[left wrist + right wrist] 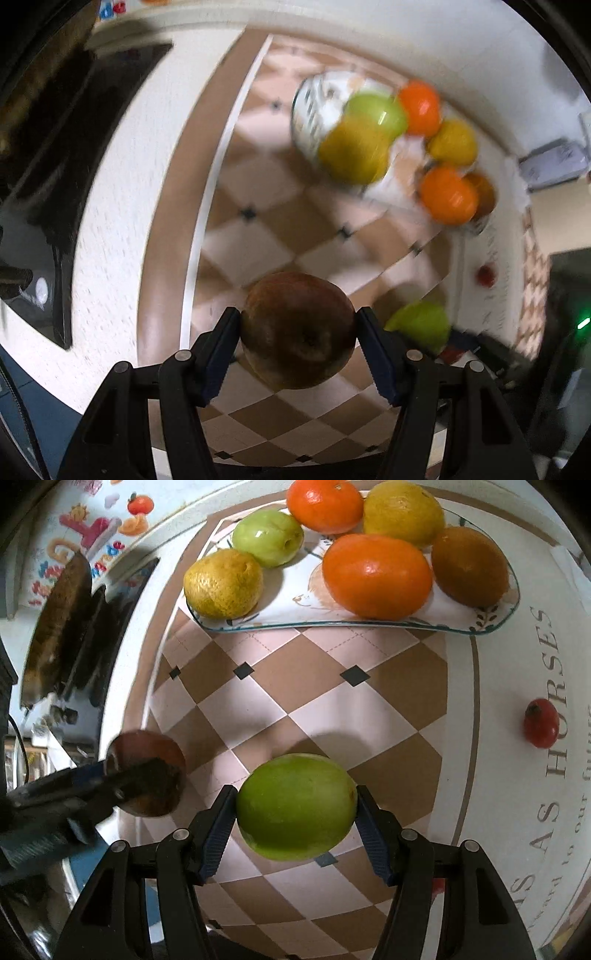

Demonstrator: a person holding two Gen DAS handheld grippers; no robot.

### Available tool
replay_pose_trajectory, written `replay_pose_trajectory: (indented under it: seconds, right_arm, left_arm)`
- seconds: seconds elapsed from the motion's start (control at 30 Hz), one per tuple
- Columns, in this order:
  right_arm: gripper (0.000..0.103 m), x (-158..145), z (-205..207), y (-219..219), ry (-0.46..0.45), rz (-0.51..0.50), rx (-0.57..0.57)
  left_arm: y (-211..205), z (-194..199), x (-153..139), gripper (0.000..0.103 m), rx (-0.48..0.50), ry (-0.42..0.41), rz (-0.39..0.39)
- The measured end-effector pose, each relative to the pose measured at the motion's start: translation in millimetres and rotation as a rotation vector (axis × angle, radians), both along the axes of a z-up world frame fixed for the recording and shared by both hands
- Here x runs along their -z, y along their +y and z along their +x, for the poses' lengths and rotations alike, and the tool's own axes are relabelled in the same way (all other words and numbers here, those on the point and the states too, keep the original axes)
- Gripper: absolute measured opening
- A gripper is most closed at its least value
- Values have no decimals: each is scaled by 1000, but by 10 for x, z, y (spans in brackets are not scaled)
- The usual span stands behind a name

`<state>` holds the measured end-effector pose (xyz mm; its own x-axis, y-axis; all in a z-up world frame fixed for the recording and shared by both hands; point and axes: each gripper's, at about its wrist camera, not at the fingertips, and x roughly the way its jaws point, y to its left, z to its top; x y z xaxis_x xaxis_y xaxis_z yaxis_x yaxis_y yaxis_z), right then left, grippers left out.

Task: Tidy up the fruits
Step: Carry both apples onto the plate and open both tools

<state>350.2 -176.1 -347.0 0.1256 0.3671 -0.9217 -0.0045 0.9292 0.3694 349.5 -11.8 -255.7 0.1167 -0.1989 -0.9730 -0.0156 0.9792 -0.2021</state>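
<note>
The left hand-held gripper is clamped on a dark reddish-brown apple, held above the checkered cloth. The right hand-held gripper is closed on a green apple, also above the cloth. In the right wrist view, the glass plate at 12 o'clock carries six fruits, and a small red fruit lies on the counter at 3 o'clock.
</note>
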Motion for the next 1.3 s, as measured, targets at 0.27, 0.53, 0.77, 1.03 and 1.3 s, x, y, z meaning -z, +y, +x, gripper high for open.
replay_pose_trajectory:
  seconds: [0.27,0.53,0.77,1.03,1.3]
  right_arm:
    - [66,-481,216,-448,-81,117,122]
    - [66,-714,933,-744,-138,136,190]
    - [66,-606,1406,-524,-108,65,118]
    - [91,-514,1544,-463,-59,40,131]
    - [94,-749,1383,-619,-111,-88,167]
  left_arm:
    - [-49,810,-715,62,5,-147,-53]
    - [-94,1711,-240,62,10,-45,5]
    - [-109,1824,122,63,11,64,3]
    - [-52,1899,109,91,-20,59,-25]
    - [-11,1775,-137,91,-2,-13,54]
